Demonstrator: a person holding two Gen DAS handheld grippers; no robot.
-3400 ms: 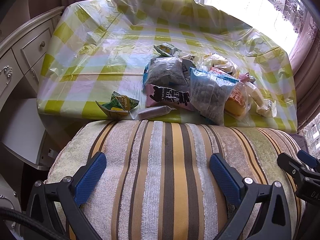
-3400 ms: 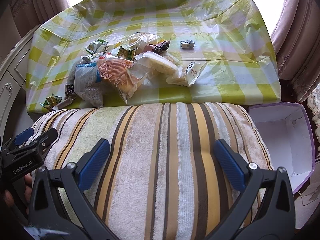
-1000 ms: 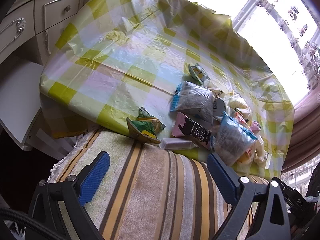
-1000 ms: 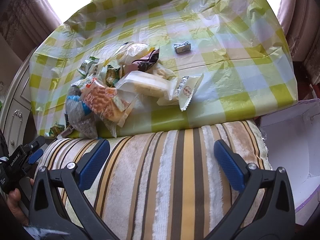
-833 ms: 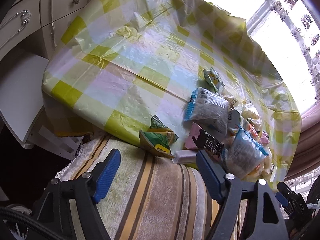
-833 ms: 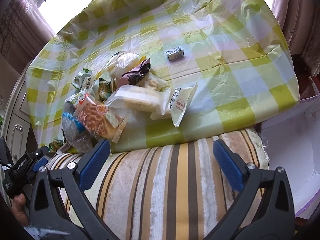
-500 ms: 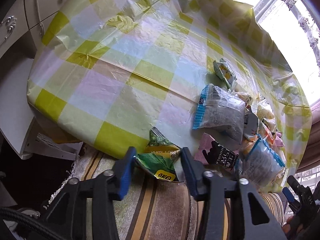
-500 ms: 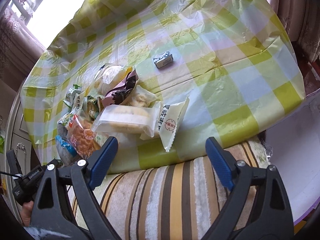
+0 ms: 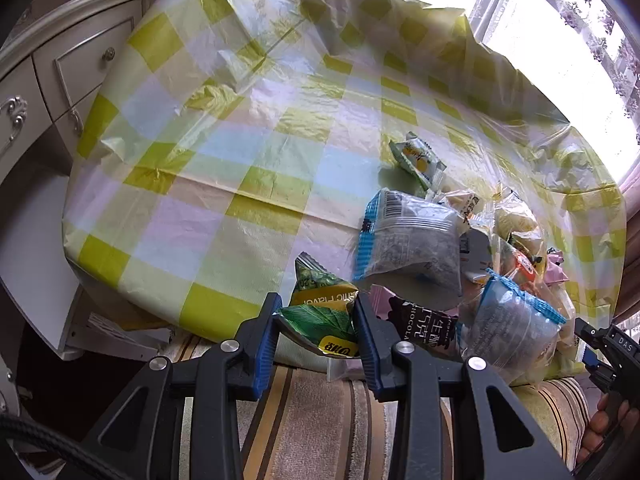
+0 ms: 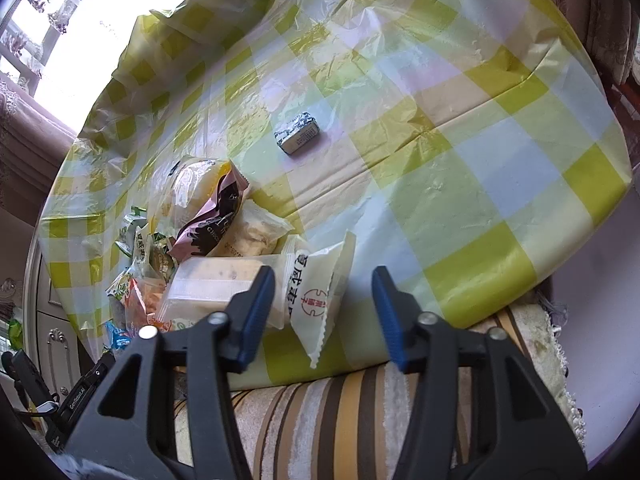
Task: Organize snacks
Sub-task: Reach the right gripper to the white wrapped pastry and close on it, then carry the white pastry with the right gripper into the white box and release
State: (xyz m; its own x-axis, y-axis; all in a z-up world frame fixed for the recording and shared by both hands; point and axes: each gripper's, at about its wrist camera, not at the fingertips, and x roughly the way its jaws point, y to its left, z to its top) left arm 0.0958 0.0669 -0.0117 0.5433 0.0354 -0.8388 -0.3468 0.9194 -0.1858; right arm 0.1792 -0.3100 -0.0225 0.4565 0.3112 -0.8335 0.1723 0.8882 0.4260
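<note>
Green snack pkt (image 9: 320, 312) pinched betw L fingers (image 9: 267, 344); R fingers (image 10: 256, 312) spread, closing round white pkt (image 10: 320, 300).

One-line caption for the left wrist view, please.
Left tongs closed on a green snack packet at the checked tablecloth's near edge, beside piled snacks.

blown-out window (image 9: 560, 20) glare, sharp centre, fisheye-warped edges

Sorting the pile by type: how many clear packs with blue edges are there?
2. One blue-edged pack lies mid-pile; the other blue-edged pack sits nearer the table's front edge. More may be hidden underneath.
</note>
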